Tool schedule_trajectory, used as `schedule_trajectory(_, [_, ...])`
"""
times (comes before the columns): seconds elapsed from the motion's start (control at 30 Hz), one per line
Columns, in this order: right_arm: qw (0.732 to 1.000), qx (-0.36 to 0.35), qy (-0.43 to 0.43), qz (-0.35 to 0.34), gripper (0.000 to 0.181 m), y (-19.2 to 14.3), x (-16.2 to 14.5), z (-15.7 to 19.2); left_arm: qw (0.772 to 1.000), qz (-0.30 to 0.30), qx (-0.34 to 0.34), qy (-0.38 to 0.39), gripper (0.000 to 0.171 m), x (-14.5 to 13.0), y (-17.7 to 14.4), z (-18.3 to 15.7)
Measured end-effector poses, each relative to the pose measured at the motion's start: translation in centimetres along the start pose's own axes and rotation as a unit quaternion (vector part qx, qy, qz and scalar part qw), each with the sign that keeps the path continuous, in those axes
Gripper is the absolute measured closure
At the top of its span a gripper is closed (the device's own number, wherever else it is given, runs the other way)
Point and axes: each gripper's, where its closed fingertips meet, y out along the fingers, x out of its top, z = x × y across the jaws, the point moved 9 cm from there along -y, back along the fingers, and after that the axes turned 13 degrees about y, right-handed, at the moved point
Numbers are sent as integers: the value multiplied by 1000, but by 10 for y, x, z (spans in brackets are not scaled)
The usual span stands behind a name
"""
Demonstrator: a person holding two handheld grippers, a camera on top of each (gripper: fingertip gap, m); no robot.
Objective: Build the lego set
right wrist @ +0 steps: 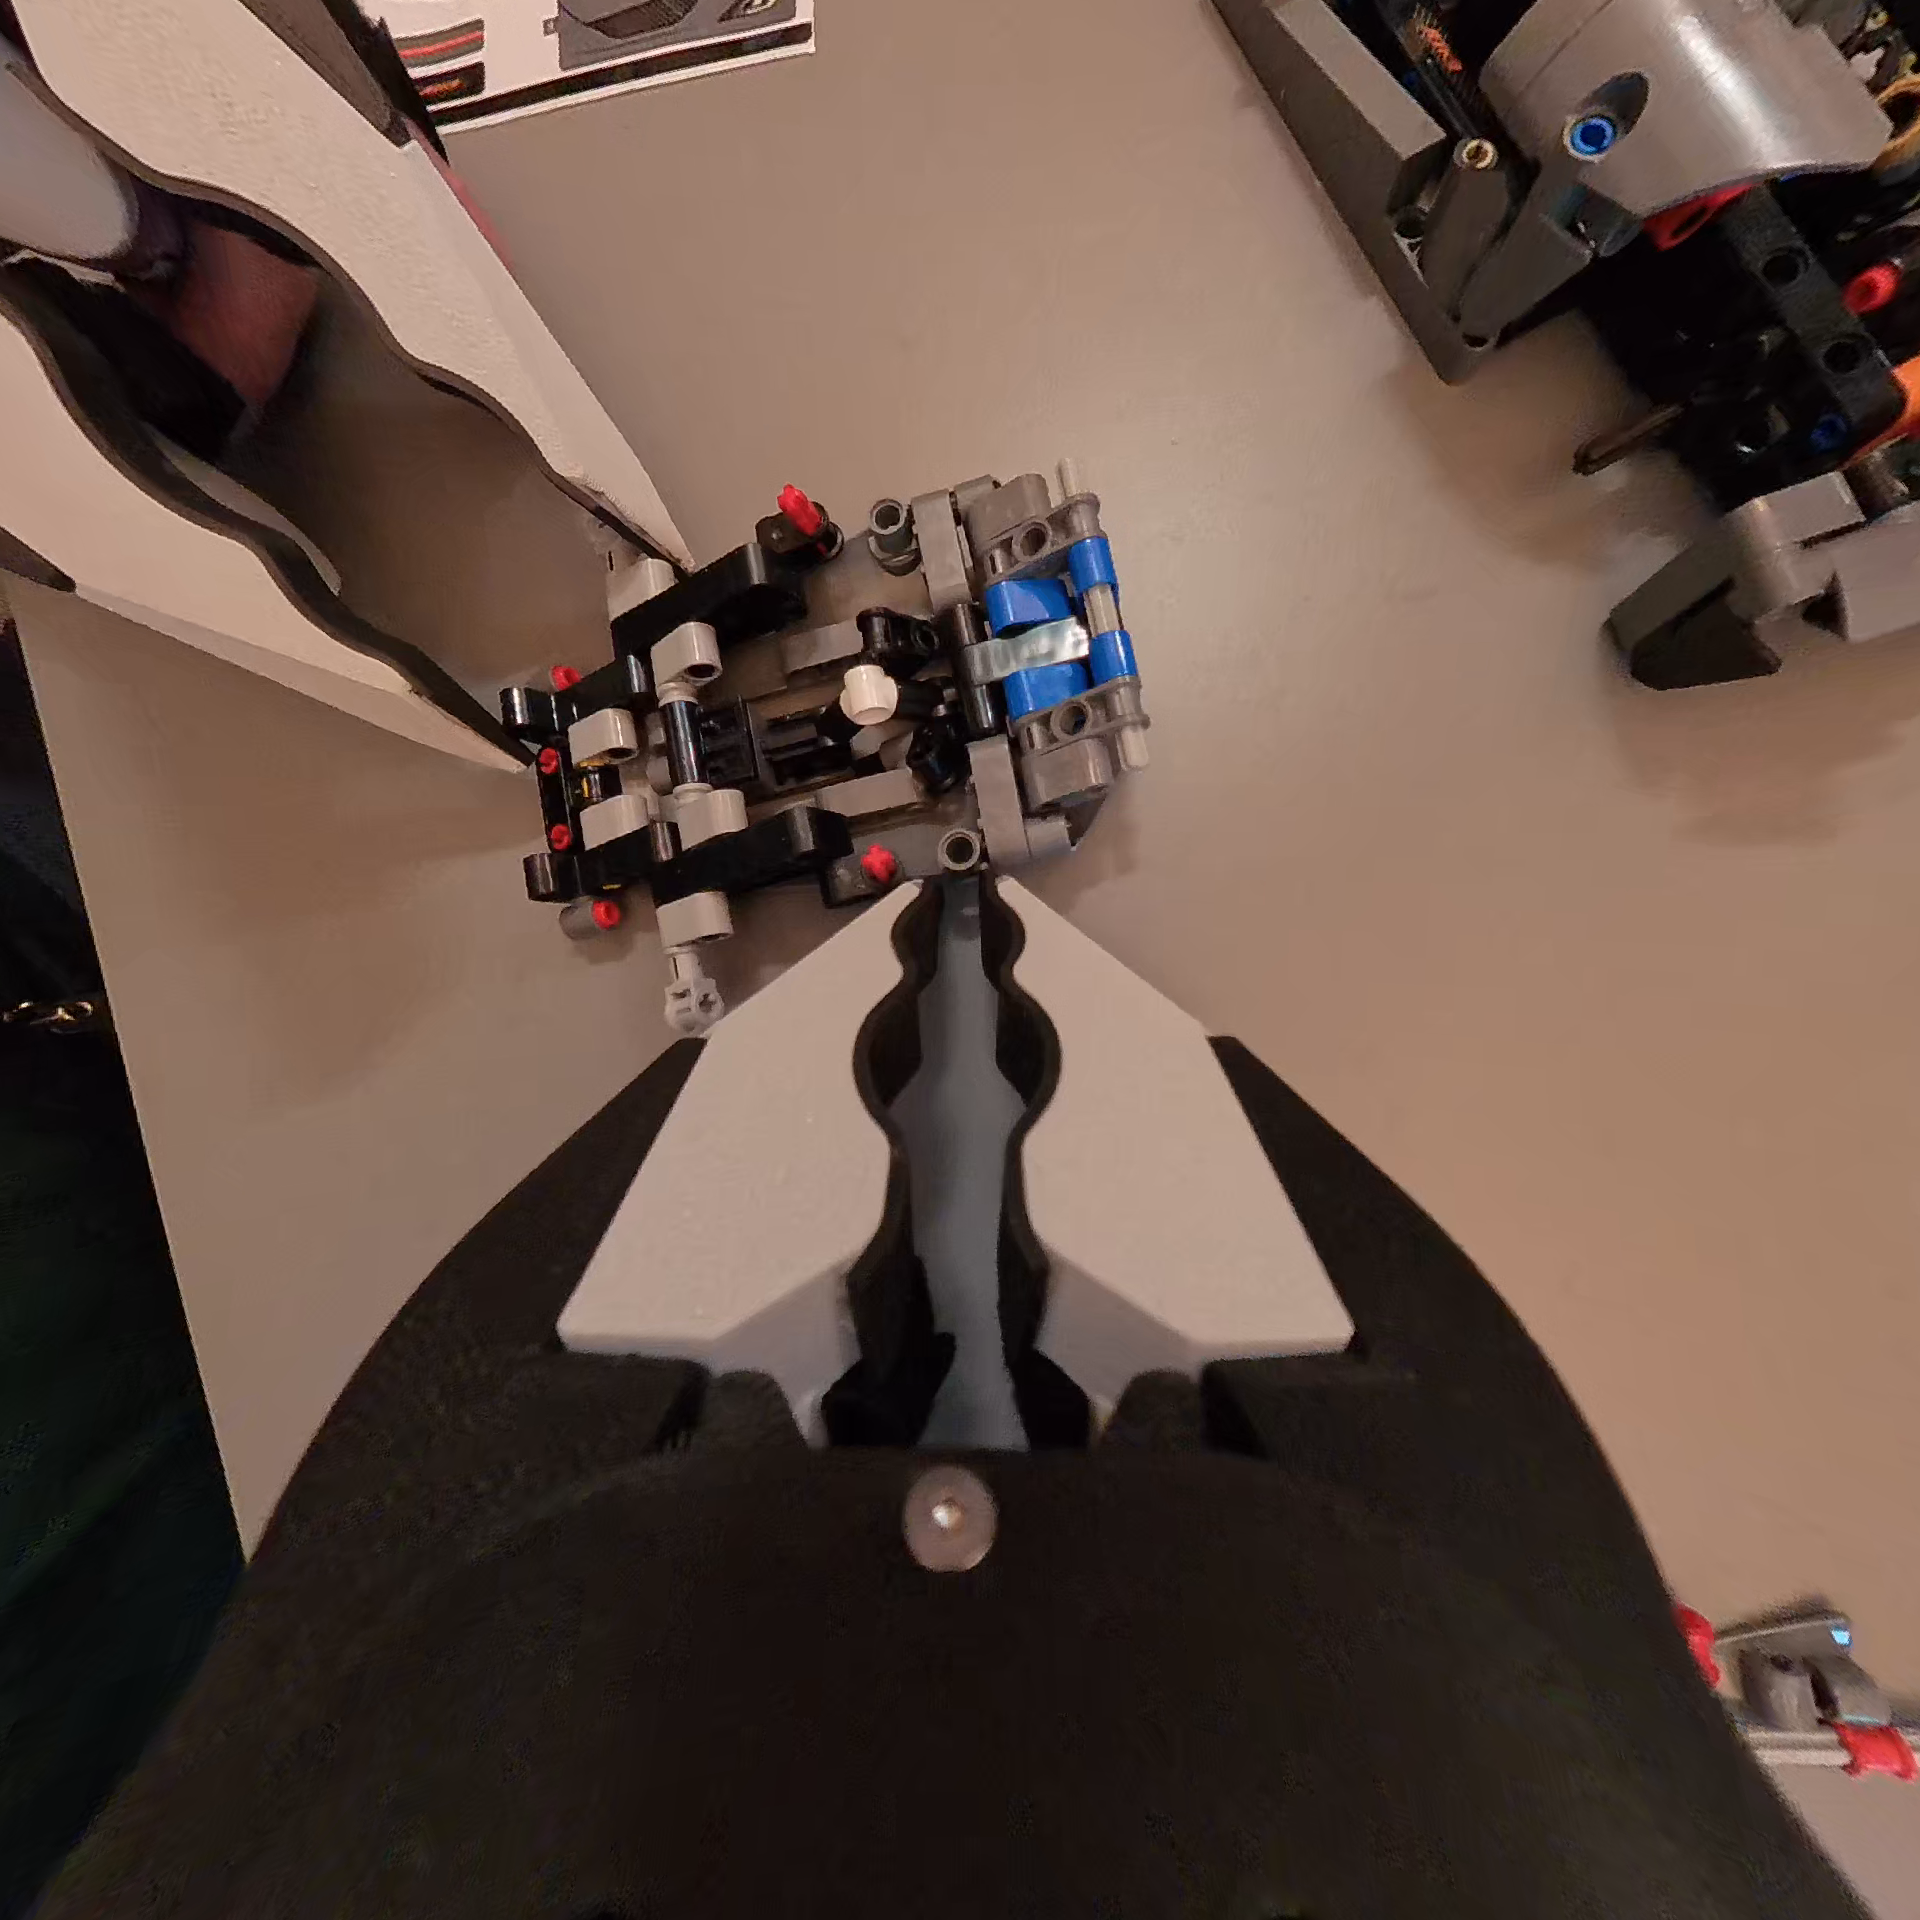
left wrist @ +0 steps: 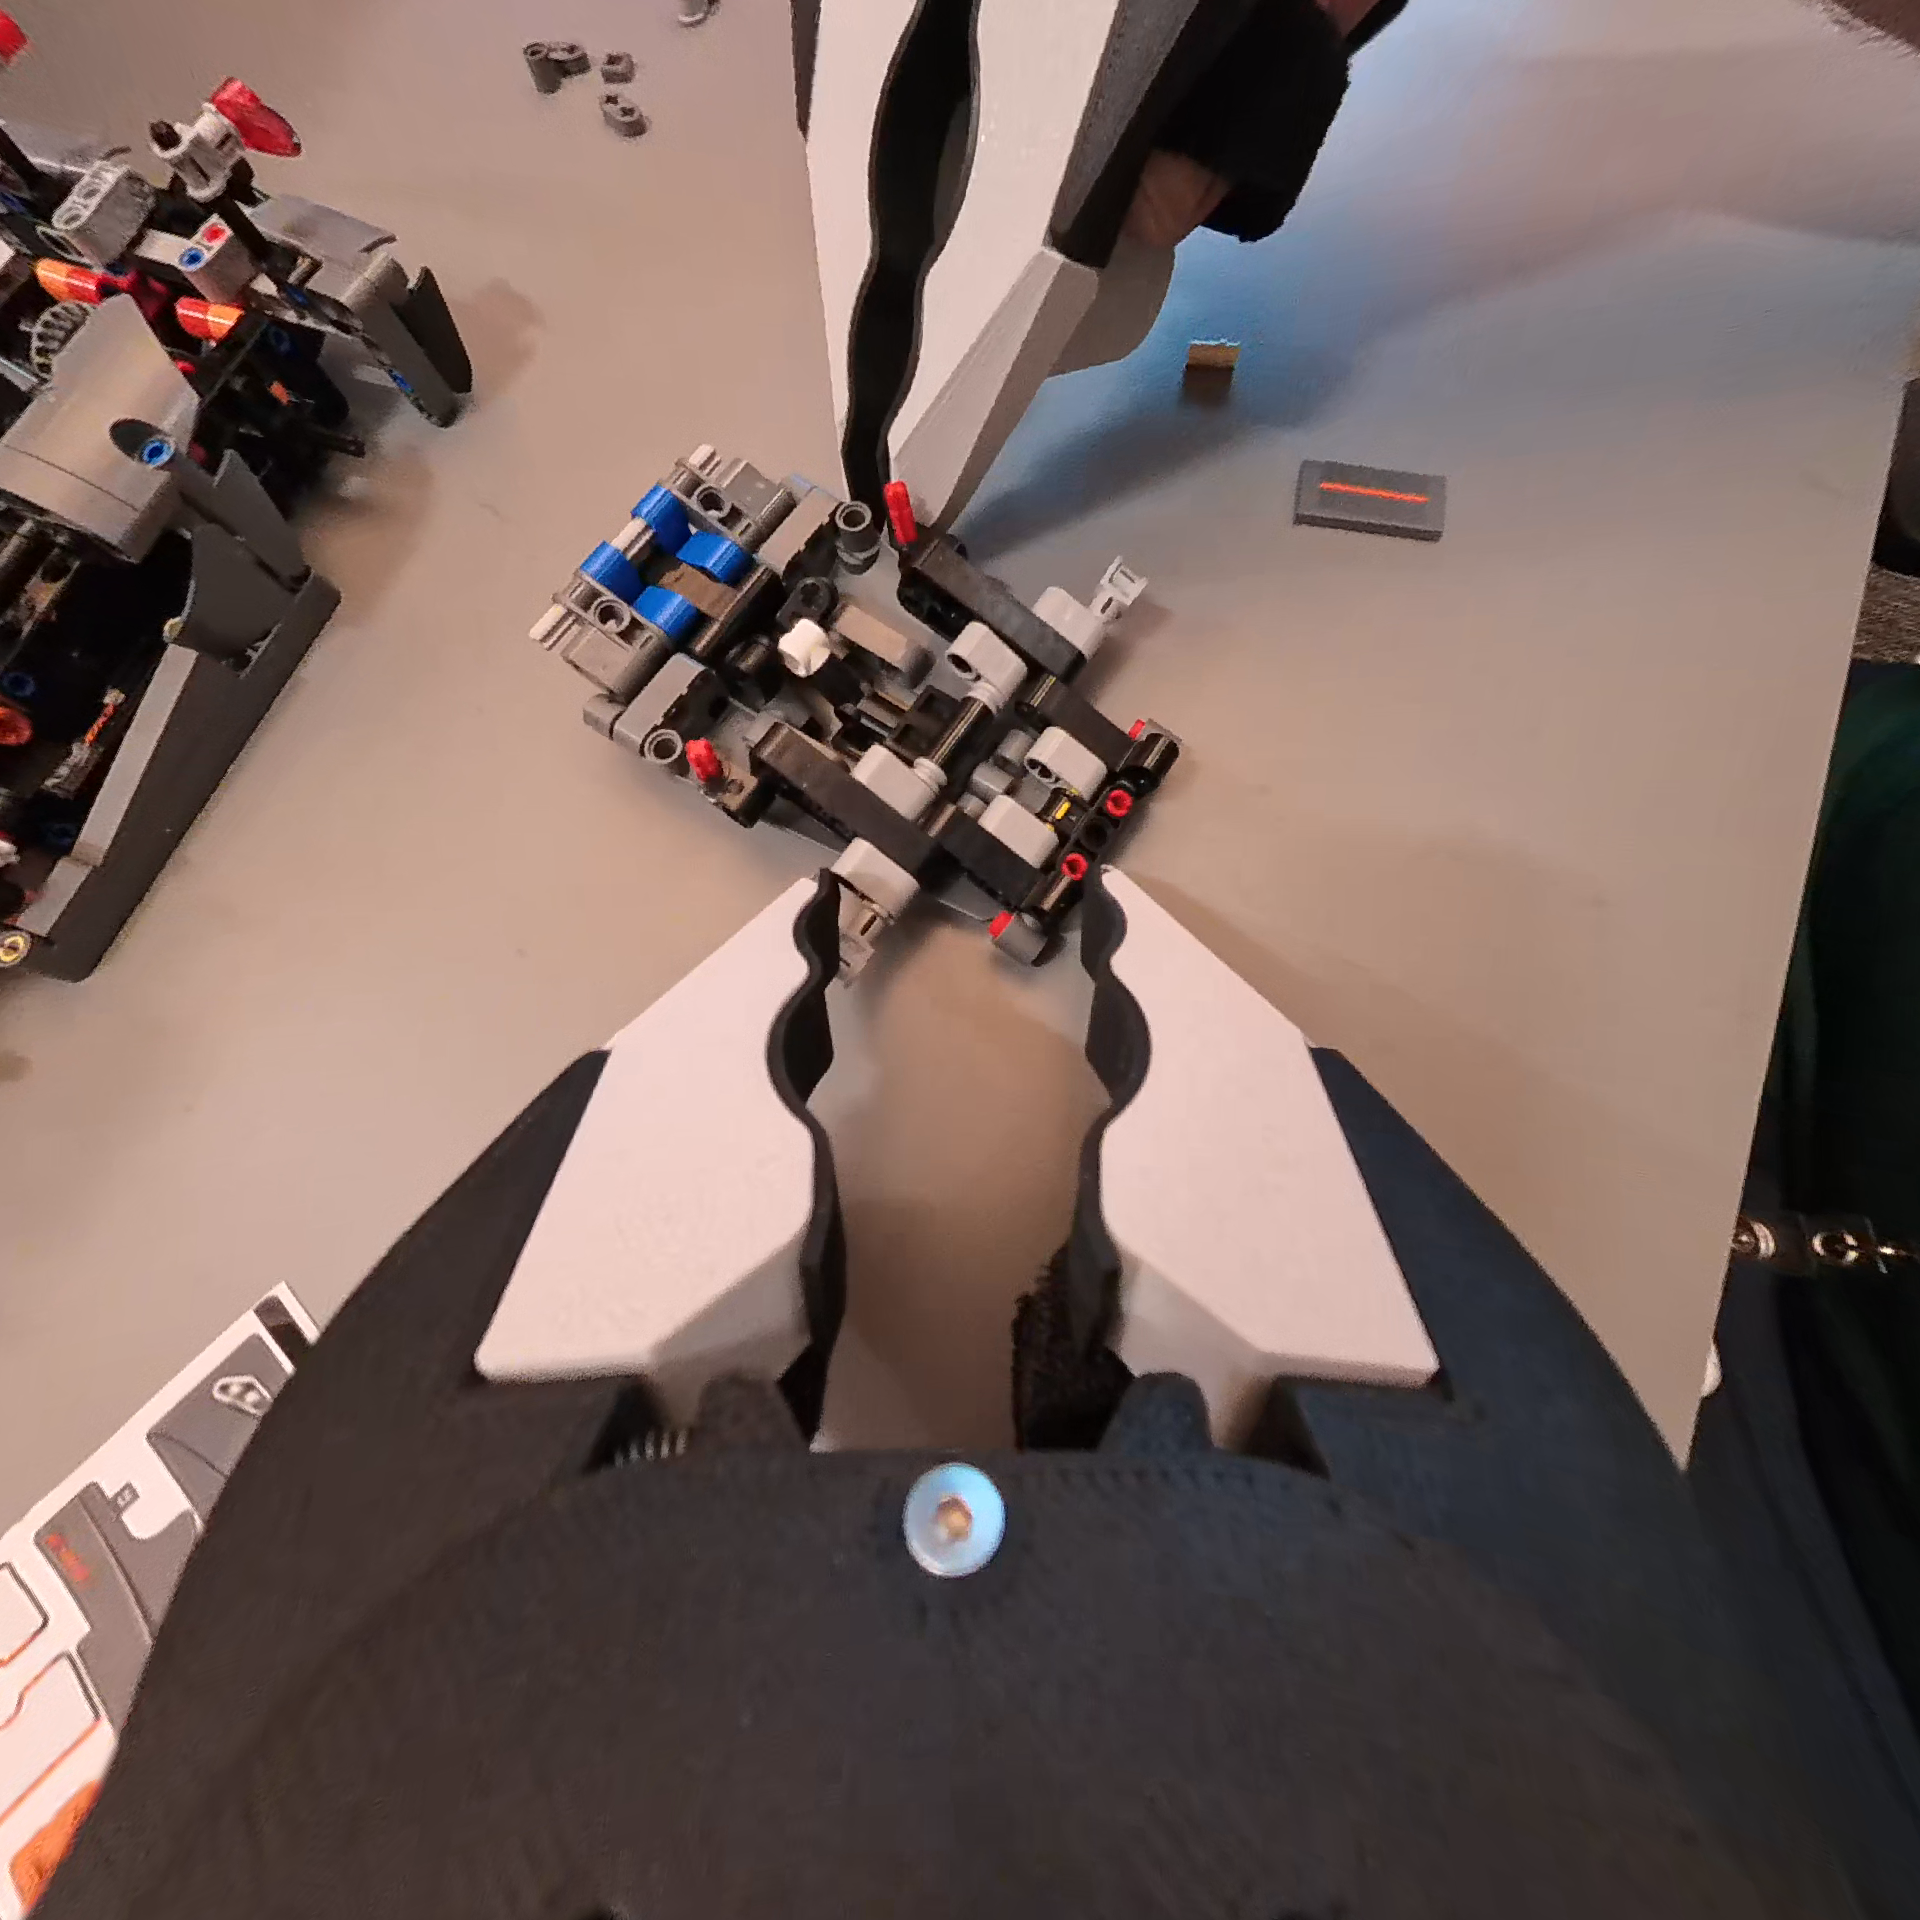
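A small lego assembly (left wrist: 831, 686) of black and grey beams, with blue parts at one end and red pins, lies on the grey table (left wrist: 520, 1039). My left gripper (left wrist: 961, 899) has its jaws around the assembly's narrow end and both fingers touch its sides. In the right wrist view the left gripper (right wrist: 601, 665) comes in from the upper left onto the assembly (right wrist: 831, 707). My right gripper (right wrist: 951, 894) is shut, with its tips against the assembly's side edge next to a red pin (right wrist: 878, 862). I see nothing held in it. It reaches in from the top of the left wrist view (left wrist: 902, 499).
A large, partly built lego model (left wrist: 156, 468) stands beside the assembly (right wrist: 1714, 260). Loose dark grey pieces (left wrist: 592, 83), a small tan piece (left wrist: 1210, 364) and a dark tile with an orange line (left wrist: 1371, 499) lie farther off. A sticker sheet (left wrist: 125, 1507) lies near me. The table edge (left wrist: 1818, 831) is close. My right fingertips sit around 8 cm from my left ones. The small tan piece (left wrist: 1210, 364) lies around 10 cm away from my right fingertips.
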Motion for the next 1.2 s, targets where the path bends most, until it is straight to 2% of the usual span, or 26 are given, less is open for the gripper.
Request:
schedule_trajectory(0.27, [1000, -3, -3, -11, 170, -3, 2, 2, 999, -26, -12, -24, 122, -1, -10, -3])
schedule_trajectory(0.67, [1000, 2, 12, -18, 164, -25, -12, 9, 1000, 9, -13, -3, 129, -8, -5, -2])
schedule_trajectory(1.0, [1000, 18, -11, -9, 156, -25, -23, 18, 1000, 9, 0, -5, 128, -9, -7, -2])
schedule_trajectory(1.2, [1000, 5, -22, -6, 155, -26, -29, 21, 1000, 21, 4, -3, 127, -12, -9, -2])
